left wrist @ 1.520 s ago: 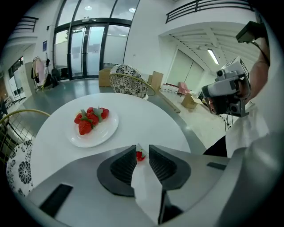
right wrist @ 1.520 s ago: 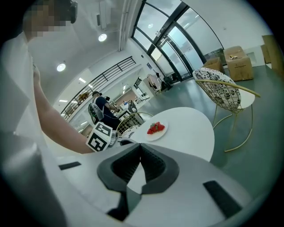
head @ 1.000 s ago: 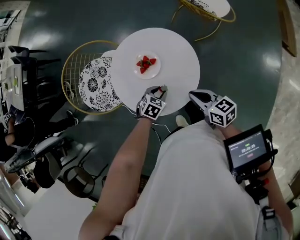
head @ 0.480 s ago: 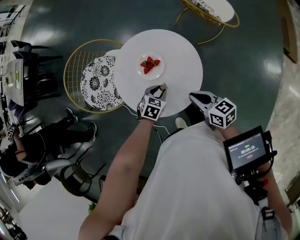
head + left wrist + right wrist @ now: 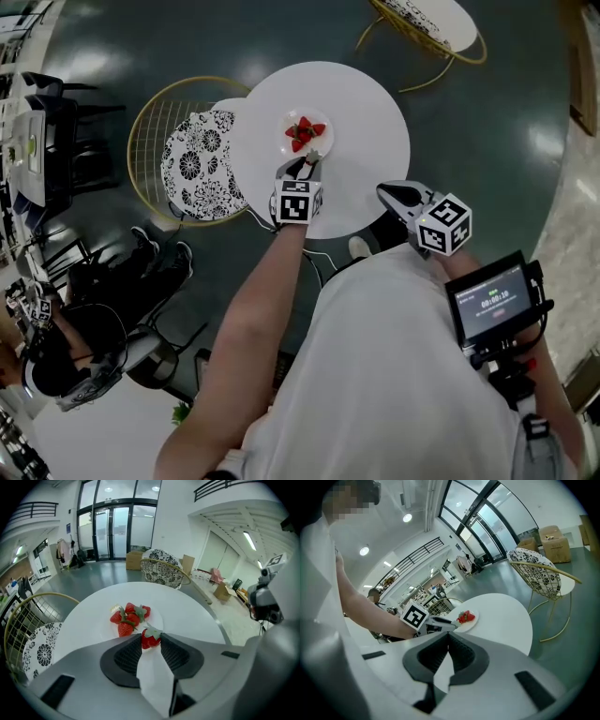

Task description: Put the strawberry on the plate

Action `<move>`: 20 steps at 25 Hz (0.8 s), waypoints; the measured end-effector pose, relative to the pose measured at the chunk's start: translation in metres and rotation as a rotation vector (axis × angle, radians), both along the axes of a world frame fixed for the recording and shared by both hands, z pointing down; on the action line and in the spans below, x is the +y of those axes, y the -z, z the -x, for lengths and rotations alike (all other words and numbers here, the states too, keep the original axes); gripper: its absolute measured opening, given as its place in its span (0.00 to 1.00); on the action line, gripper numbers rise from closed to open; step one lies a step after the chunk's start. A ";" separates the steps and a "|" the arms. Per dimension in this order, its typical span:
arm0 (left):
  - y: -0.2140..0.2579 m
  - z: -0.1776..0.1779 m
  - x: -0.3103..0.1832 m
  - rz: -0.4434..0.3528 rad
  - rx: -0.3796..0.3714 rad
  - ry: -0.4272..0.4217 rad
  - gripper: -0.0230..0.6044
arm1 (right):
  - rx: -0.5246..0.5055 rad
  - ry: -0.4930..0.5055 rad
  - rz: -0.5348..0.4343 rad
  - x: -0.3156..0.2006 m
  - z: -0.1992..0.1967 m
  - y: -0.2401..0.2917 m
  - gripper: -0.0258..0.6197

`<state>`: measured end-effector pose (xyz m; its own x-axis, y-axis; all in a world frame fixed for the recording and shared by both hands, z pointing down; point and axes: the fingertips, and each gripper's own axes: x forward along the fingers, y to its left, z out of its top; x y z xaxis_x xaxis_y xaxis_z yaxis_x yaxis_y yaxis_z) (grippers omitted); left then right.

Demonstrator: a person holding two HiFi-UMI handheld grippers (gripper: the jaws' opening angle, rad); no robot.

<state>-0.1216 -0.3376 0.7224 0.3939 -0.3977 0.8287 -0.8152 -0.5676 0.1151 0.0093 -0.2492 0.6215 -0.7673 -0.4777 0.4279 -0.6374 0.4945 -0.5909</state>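
My left gripper (image 5: 151, 640) is shut on a red strawberry (image 5: 150, 638) with green leaves, held just at the near rim of the white plate (image 5: 157, 617). Several strawberries (image 5: 127, 618) lie heaped on that plate. In the head view the left gripper (image 5: 307, 162) reaches over the round white table (image 5: 361, 112) to the near edge of the plate (image 5: 290, 120) with its strawberries (image 5: 304, 132). My right gripper (image 5: 387, 192) hangs off the table's near right edge, jaws together and empty. The right gripper (image 5: 447, 638) view shows the plate (image 5: 468, 623) beyond its closed tips.
A wire chair with a black-and-white floral cushion (image 5: 192, 164) stands against the table's left side. Another such chair (image 5: 427, 21) stands at the far right. The floor is dark green. A handheld screen (image 5: 492, 300) sits at my right.
My left gripper has moved forward across the table with the strawberry, from the near edge up to the plate's rim. The right gripper has stayed where it was.
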 end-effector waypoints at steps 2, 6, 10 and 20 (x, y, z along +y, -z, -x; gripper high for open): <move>-0.002 0.000 -0.006 0.006 -0.003 0.021 0.22 | 0.006 -0.003 0.003 0.000 -0.001 -0.001 0.05; -0.008 -0.001 -0.012 0.012 -0.037 0.020 0.22 | 0.014 -0.017 0.006 -0.001 -0.005 -0.003 0.05; -0.016 -0.002 -0.014 0.011 -0.086 0.007 0.22 | 0.018 -0.027 0.002 -0.001 -0.010 -0.004 0.05; -0.027 -0.006 -0.015 0.040 -0.121 0.043 0.22 | 0.018 -0.047 -0.002 -0.002 -0.017 -0.007 0.05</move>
